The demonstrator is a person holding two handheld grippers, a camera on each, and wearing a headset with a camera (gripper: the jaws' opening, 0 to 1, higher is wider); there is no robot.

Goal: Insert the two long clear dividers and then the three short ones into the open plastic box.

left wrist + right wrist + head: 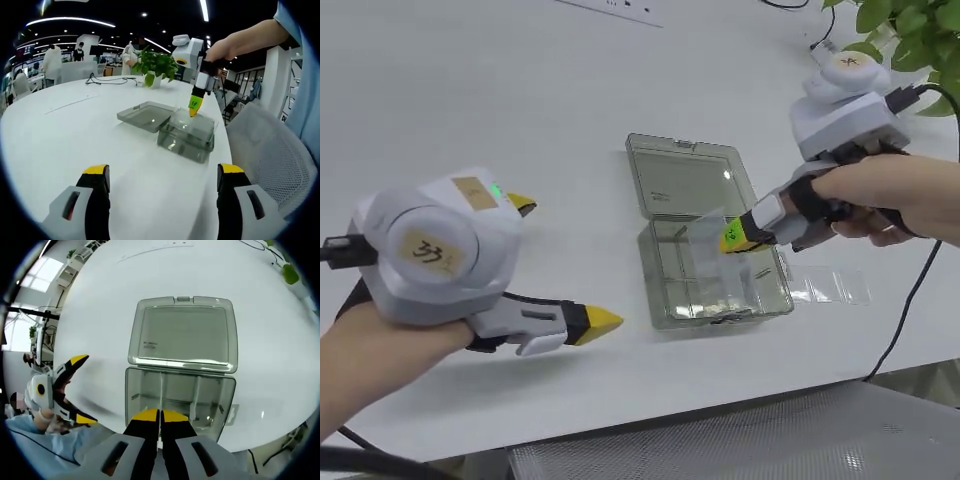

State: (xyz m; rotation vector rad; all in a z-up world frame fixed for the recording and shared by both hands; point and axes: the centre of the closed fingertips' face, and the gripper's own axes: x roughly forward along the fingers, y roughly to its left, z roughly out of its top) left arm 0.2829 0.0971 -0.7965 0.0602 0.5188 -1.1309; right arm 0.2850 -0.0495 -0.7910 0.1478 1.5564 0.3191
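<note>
The open smoky plastic box [665, 275] stands mid-table with its lid [685, 175] laid flat behind it. My right gripper [735, 238] hovers over the box's right half, shut on a clear divider [705, 232] that hangs into the box. In the right gripper view the divider [160, 390] shows edge-on between the closed yellow tips [160, 416], above the box [220, 390]. My left gripper [563, 262] is open and holds nothing, well left of the box. The left gripper view shows the box [187, 137] ahead and the right gripper [194, 107] above it.
More clear dividers [830, 285] lie flat on the white table just right of the box. A potted plant [910, 30] and a black cable [910, 300] are at the far right. The table's front edge [720, 405] runs close below the box.
</note>
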